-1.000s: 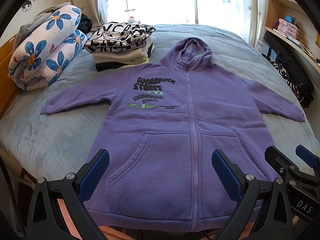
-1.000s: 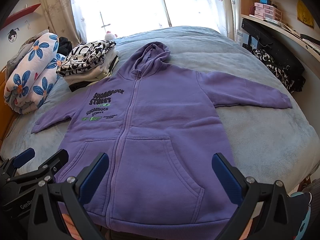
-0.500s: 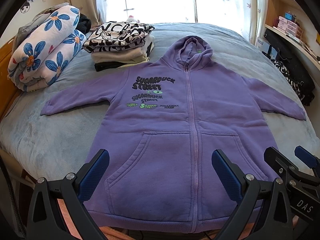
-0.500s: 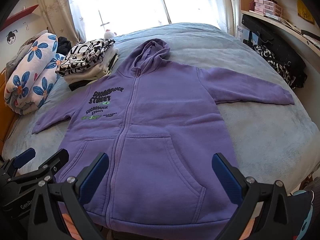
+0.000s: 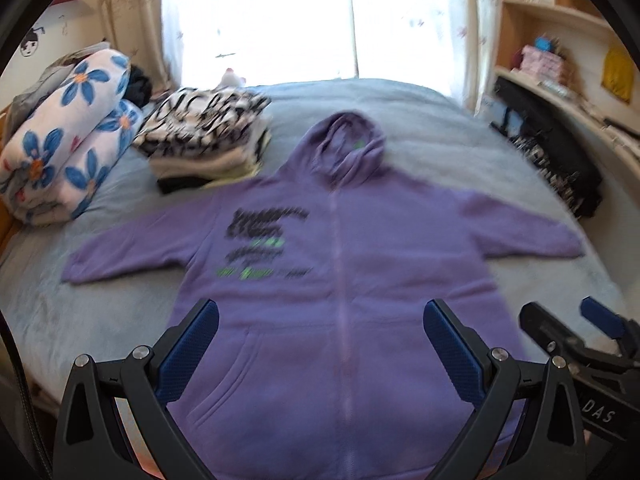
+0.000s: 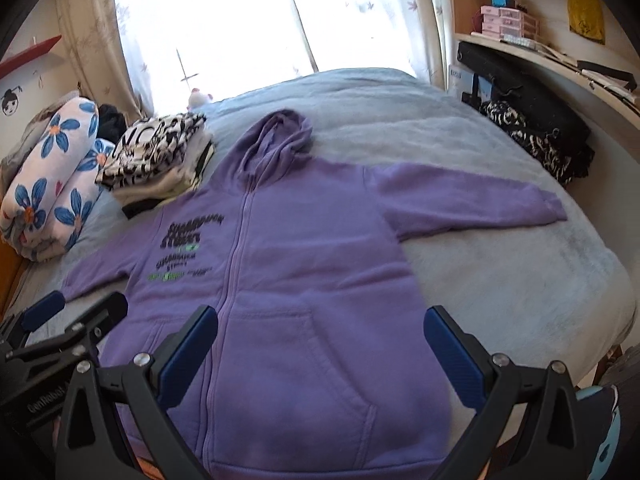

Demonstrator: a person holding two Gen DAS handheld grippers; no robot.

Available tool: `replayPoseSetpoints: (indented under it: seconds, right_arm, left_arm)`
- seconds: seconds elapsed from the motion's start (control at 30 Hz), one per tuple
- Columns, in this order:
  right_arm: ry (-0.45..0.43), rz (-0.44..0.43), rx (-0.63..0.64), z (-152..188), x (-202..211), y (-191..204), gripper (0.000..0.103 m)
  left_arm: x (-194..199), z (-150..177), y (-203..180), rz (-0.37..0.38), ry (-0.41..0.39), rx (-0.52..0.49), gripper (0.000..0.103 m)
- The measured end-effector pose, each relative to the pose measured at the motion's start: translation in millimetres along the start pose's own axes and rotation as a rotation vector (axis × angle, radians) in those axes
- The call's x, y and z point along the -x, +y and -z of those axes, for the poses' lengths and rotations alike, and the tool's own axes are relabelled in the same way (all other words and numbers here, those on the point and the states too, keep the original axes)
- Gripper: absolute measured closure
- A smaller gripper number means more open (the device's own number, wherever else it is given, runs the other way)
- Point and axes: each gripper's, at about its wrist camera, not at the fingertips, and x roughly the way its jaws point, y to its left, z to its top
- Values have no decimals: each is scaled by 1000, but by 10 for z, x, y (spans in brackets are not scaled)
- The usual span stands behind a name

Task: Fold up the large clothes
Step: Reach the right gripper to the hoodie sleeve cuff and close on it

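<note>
A purple zip hoodie (image 5: 340,280) (image 6: 296,272) lies flat and face up on the bed, hood toward the window, both sleeves spread out to the sides. Black and green lettering marks its chest. My left gripper (image 5: 320,344) hovers open above the hoodie's lower front, holding nothing. My right gripper (image 6: 320,344) is open too, over the pocket on the right half, also with nothing in it. Each gripper shows at the edge of the other's view. The hem lies below my fingers, partly hidden by them.
A grey-blue blanket covers the bed (image 6: 500,272). A stack of folded clothes (image 5: 208,136) sits at the back left, beside a rolled flower-print quilt (image 5: 68,140). Dark clothes (image 6: 540,140) lie at the bed's right edge under the shelves. A bright window is behind.
Both cameras have tilted up or pulled back; the hoodie sits lower in view and looks smaller, with motion blur in the left view. Both grippers stay open.
</note>
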Motion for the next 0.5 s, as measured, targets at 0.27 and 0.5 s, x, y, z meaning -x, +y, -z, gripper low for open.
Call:
replayPoseSetpoints:
  seconds: [0.27, 0.5]
  right_arm:
    - [-200, 144, 108, -646, 304, -286, 0]
    - [-404, 321, 149, -1145, 607, -682, 0]
  left_arm:
    - [-100, -617, -315, 81, -44, -24, 2]
    - [-282, -1236, -729, 161, -30, -66, 2]
